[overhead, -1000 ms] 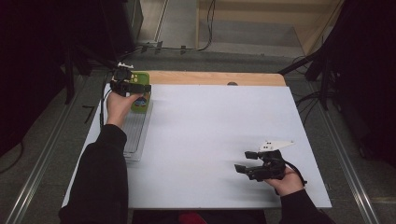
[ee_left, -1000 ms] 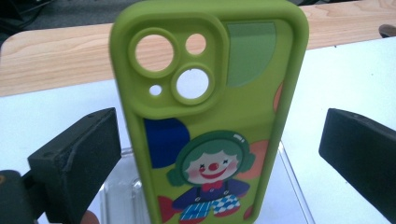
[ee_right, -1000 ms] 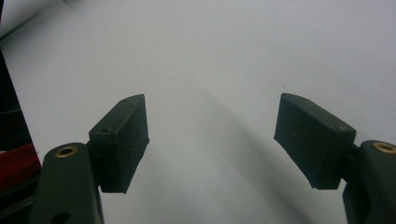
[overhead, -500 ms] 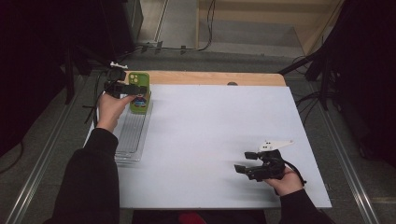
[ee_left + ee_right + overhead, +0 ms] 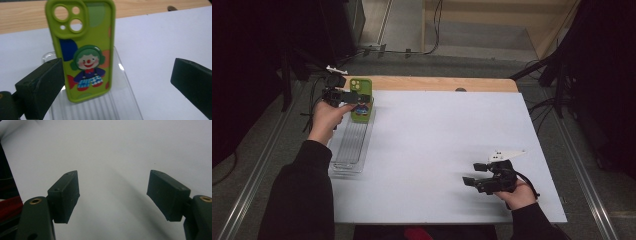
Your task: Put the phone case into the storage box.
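White sheeting covers most of the table, with a strip of bare wood along its far edge. I go from there down in size. My left gripper is at the far left corner; my right gripper rests low over the near right, well apart from everything, and I judge it is simply parked clear of the work. Its jaws stand wide with only white sheet between them, holding nothing.

Under and just short of the left fingers lies a clear ribbed tray, long side running toward me. A green phone case stands upright at the tray's far end, its foot on the ribs. I think it stands that way so both long edges are free to be taken. It sits between the left jaws, close by the left one, with a plain gap to the right one; the jaws are wide apart and I see no pad pressing on it.

The case carries a raised clown figure with green hair and coloured blobs. I can read no brand or lettering anywhere.
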Available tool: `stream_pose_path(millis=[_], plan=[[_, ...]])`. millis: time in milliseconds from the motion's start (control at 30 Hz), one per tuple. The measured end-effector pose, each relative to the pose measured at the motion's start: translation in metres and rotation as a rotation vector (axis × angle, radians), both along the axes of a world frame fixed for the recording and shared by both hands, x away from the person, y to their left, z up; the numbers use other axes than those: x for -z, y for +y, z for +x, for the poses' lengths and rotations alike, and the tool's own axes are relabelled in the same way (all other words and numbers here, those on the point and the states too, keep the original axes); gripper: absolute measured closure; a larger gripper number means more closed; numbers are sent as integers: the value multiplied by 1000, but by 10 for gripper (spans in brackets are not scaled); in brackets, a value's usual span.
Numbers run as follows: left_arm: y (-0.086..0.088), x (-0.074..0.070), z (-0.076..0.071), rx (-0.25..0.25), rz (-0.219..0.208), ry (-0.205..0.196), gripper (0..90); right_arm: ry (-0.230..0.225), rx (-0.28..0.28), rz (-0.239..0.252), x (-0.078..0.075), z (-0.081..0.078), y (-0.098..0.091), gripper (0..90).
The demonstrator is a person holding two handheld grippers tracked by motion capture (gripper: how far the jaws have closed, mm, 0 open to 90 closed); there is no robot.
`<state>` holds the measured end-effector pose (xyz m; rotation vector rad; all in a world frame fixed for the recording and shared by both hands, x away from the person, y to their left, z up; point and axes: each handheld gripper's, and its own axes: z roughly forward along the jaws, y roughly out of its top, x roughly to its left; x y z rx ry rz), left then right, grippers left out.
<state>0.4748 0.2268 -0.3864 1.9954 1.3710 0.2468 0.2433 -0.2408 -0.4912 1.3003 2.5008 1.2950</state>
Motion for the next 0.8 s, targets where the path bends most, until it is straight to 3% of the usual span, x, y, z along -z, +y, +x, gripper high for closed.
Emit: stream_pose_path(millis=[100,233,400,633,800], plan=[[-2,-2,-2,21,-14,11,5,1,1,-1,0,0,0,242],[-8,-4,-6,69,6,28,18,0,2,-1,0,0,0,242],[-13,-6,-10,114,-33,31,49,0,3,-2,0,0,0,242],[-18,-8,-15,143,-27,17,129,1,1,-5,0,0,0,242],[-24,-7,-19,192,-64,30,144,1,2,-4,0,0,-1,242]])
